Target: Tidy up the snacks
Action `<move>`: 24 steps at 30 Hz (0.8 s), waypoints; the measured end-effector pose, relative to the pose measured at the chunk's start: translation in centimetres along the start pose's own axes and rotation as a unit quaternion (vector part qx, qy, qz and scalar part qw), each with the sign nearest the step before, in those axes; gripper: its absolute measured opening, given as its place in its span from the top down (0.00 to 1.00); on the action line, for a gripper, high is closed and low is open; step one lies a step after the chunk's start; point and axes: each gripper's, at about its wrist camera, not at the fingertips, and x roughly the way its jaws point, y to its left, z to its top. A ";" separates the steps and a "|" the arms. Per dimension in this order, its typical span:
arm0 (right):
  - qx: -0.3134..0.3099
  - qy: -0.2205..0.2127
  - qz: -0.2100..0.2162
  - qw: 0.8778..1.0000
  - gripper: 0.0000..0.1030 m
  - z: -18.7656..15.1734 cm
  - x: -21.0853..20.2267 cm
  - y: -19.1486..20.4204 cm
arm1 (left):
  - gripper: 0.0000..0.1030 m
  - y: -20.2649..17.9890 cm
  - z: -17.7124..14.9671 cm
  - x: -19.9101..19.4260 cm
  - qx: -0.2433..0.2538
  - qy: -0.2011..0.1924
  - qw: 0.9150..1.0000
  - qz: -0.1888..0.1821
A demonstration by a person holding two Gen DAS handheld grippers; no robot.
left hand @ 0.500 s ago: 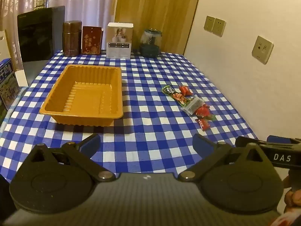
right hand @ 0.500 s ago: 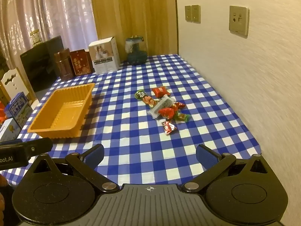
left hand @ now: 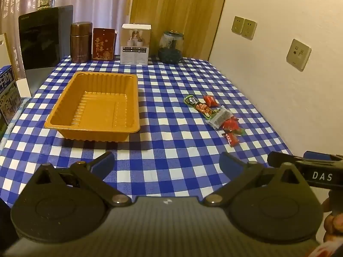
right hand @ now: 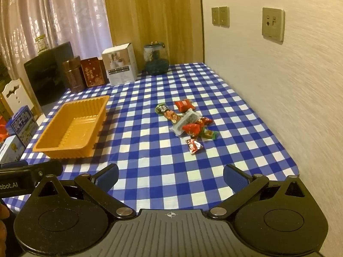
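Left wrist view: left gripper hangs over the near edge of the checked tablecloth, jaws spread wide, nothing between them. Orange tray sits ahead-left, nothing in it. Snack pile lies well apart from it, toward the wall side. The other gripper's body cuts in at the right margin; its fingers are out of this frame.

Right wrist view: right gripper also wide apart and holding nothing, short of the snacks. Pile is small wrapped packets, several overlapping; one red packet lies just apart at the near side — likely the easiest first pick.

Handling judgement: packets look light, soft, crinkly film — probably slippery, so pinch across the body or a sealed end, not a loose corner. Tray looks thin plastic and may slide if bumped.

Hard to read: packet labels; what lies under the clear packet.
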 end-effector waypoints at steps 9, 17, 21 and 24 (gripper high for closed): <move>0.000 0.000 0.002 1.000 0.00 -0.1 0.0 0.1 | 0.00 0.1 -0.1 0.1 0.001 0.002 1.000 -0.002; 0.000 -0.002 0.002 1.000 0.00 -0.1 -0.1 0.1 | 0.00 0.0 -0.1 0.1 0.001 0.002 1.000 -0.002; 0.001 -0.002 0.002 1.000 0.00 0.0 -0.1 0.0 | 0.00 0.0 -0.1 0.1 0.000 0.003 1.000 -0.002; 0.002 -0.002 0.002 1.000 0.00 -0.1 -0.1 0.0 | 0.00 0.1 -0.1 0.1 0.001 0.002 1.000 -0.002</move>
